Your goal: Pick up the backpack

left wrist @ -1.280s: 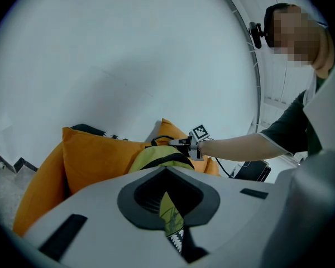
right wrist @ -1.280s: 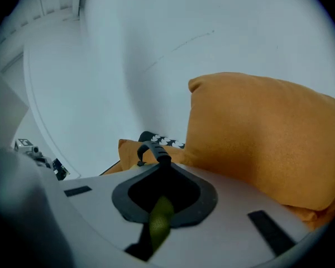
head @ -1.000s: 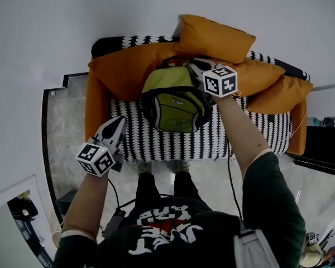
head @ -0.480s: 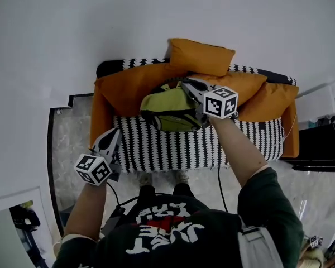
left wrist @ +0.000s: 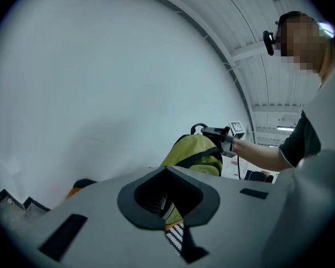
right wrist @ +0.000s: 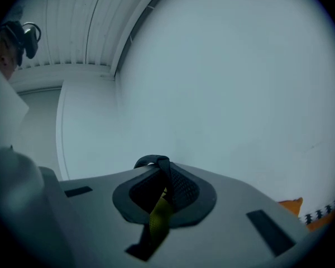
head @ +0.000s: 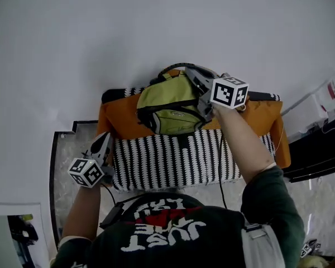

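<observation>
lime-green black-trimmed backpack [head: 170, 102] aloft

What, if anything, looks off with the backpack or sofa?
Nothing stands out. The backpack hangs from its top handle, clamped in the right gripper, above the sofa. The left gripper is shut and empty beside the sofa's left end.

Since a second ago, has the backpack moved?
Yes: up. In the head view it lay on the striped sofa seat; now the backpack hangs from the right gripper, shut on its top handle, over the orange back cushion.
</observation>
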The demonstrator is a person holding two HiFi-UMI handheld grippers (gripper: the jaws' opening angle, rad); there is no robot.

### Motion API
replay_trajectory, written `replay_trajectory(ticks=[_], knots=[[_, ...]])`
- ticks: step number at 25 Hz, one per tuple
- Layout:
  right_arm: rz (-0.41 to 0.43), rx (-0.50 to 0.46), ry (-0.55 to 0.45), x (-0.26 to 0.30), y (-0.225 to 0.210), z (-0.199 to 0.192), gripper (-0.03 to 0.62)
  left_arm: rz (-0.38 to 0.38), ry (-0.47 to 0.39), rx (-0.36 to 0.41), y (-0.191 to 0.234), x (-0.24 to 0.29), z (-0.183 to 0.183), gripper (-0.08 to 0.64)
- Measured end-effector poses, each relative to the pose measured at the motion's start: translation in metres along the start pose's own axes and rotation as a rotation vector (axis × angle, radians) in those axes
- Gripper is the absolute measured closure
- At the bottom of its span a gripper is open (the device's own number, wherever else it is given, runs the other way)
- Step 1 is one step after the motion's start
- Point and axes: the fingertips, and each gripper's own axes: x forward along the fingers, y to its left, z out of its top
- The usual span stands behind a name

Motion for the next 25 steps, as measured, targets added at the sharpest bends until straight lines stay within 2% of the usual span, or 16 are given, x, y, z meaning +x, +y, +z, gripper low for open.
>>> replay_trajectory(ticks=[4,6,11,15,19,25], knots=[[-0.016,-0.045,-0.077,-0.002,0.013,0.114,0.554,-0.005,-0.031,0.067,-0.016,0.011,0.074,0.552],[-0.035,-0.089,-0.102,-0.005,0.023,0.141,0.554,-0.016,-0.058,0.107,-0.016,0.01,0.089,0.552],[-0.061,-0.179,-0.16,-0.02,0.057,0.153,0.554,-0.045,-0.144,0.198,-0.003,-0.002,0.097,0.552],[-0.076,-0.257,-0.201,-0.029,0.076,0.161,0.554,-0.096,-0.248,0.259,0.007,0.011,0.109,0.552],[-0.091,-0.305,-0.242,-0.034,0.083,0.169,0.554,-0.137,-0.327,0.249,0.016,0.027,0.112,0.552],[-0.112,-0.33,-0.265,-0.035,0.084,0.171,0.554,-0.159,-0.364,0.251,0.026,0.035,0.108,0.552]])
